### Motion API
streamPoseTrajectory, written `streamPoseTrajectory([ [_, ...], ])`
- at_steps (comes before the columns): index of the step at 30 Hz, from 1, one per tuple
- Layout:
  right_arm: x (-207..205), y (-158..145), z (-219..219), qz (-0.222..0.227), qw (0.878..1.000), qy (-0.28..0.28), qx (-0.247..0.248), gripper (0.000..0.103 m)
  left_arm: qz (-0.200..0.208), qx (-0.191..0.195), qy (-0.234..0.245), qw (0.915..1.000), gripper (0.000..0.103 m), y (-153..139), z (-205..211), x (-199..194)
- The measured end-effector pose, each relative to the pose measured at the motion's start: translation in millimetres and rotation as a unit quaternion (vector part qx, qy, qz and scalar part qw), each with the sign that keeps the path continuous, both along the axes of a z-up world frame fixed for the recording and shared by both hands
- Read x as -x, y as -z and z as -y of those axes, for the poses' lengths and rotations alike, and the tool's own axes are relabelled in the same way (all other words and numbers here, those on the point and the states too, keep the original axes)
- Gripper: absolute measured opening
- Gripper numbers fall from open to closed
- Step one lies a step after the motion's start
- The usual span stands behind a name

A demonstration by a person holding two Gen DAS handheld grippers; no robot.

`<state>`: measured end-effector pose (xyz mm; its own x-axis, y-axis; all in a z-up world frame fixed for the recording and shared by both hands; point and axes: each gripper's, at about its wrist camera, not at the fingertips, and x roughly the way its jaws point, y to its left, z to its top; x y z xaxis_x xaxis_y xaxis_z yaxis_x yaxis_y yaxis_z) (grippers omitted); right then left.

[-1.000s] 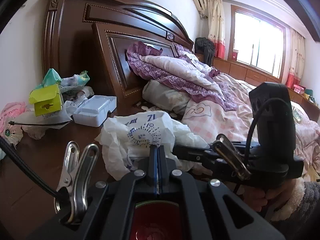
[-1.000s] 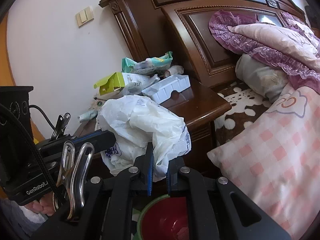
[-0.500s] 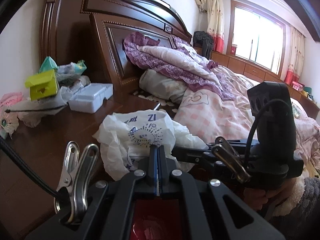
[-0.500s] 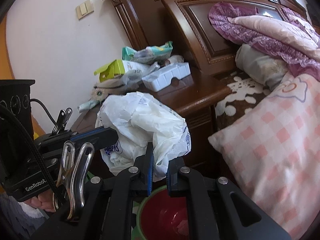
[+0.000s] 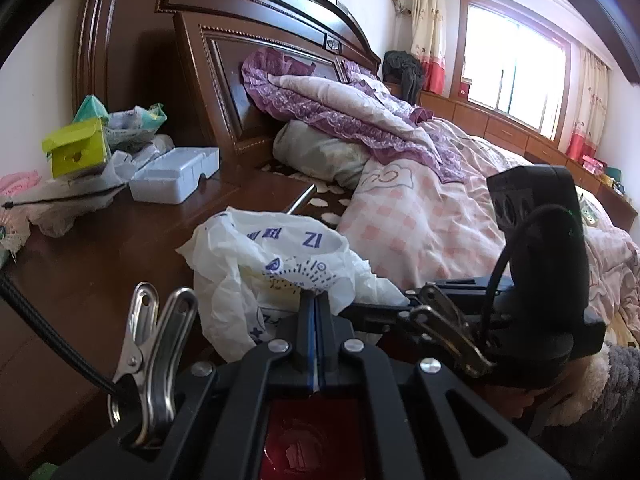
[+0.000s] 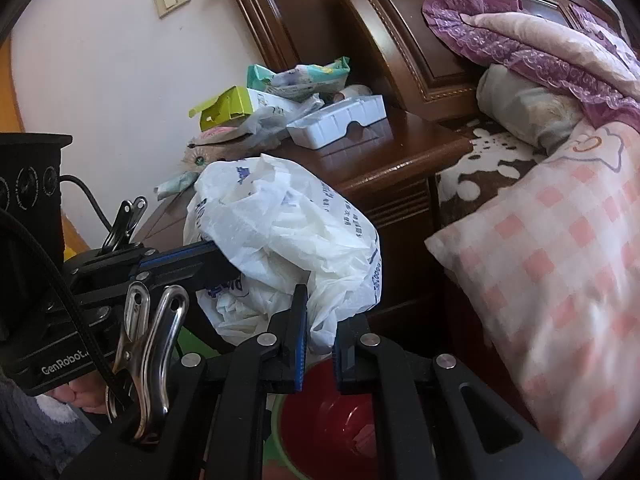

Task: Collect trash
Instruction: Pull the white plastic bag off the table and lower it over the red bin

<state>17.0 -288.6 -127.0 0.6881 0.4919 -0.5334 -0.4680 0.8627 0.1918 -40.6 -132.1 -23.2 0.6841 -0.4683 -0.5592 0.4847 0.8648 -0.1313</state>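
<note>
The plastic bag [image 5: 256, 256] at frame centre is white with blue print (characters and a round dotted emblem). On the dark red-brown nightstand [image 5: 100, 264] at left sit a lime-green carton [image 5: 76, 152], a white foam tray [image 5: 176, 174] and a mint-green packet [image 6: 298, 76]. The headboard [image 5: 224, 60] is the same glossy brown — beaded trim along its panels. Right of it, the quilt [image 5: 420, 220] is pale pink with salmon checks, the ruffled cover [image 5: 320, 108] purple with lace. At the bottom edge, a red bin [image 6: 340, 420] with a green rim — both grippers black with blue pads [image 6: 301, 334]
</note>
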Motion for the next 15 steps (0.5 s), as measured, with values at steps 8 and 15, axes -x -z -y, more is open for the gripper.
streamPoseTrajectory([
  [8, -2, 26, 2, -0.04, 0.999, 0.008, 0.021, 0.011, -0.044, -0.014, 0.016, 0.9988, 0.0, 31, 9, 6],
  [15, -9, 62, 10, -0.104, 0.994, 0.016, 0.025, 0.011, -0.094, -0.036, 0.024, 0.9947, 0.0, 65, 15, 4],
])
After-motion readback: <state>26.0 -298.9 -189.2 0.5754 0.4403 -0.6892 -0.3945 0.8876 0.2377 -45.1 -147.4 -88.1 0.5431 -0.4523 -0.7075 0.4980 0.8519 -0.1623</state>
